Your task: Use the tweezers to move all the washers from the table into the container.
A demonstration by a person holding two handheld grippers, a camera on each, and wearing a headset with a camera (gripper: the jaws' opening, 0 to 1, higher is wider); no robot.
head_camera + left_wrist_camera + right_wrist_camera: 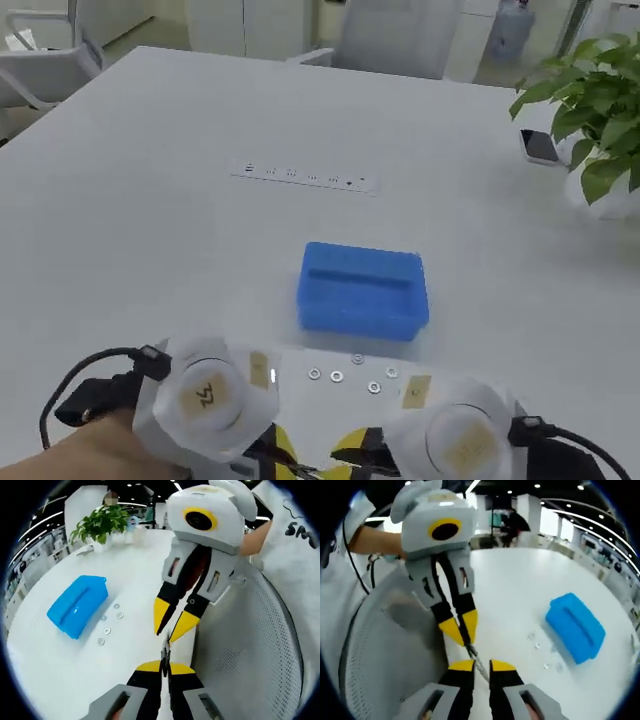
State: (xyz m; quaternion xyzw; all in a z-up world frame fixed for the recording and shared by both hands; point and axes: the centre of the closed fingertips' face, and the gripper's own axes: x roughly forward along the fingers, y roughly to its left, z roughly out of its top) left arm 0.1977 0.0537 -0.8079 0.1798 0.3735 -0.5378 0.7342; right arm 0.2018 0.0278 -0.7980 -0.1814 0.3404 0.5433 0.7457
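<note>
— So, how will those washers handle?

— Light and awkward, I'd say. The small flat metal ring washers (337,377) lie loose on the white surface (180,250), near the front wall of the blue rectangular plastic container (360,312) but not touching it. I judge them stiff, slick and too thin to take from above. I'd want one tweezer tip through the hole or under an edge, pinching the rim.

— And the tweezers?

— The thin metal tweezers (476,656) run between my two tools, close to me and apart from the washers. My left tool (165,667) is clamped narrow on one end of them. My right tool (481,666) has its jaws narrow with the other end lying in the gap, but I cannot tell whether it really presses them. They look springy to me, so the hold belongs mid-shank, across both arms, firm enough to close them without letting them twist.

— Anything you can't make out?

— Plenty. In the head view the tweezers are cut off at the bottom edge, between the tool bodies. I count about five washers, though they are tiny and blurred, so one more could escape me. I also cannot tell whether the container's top is open or what lies inside.
</note>
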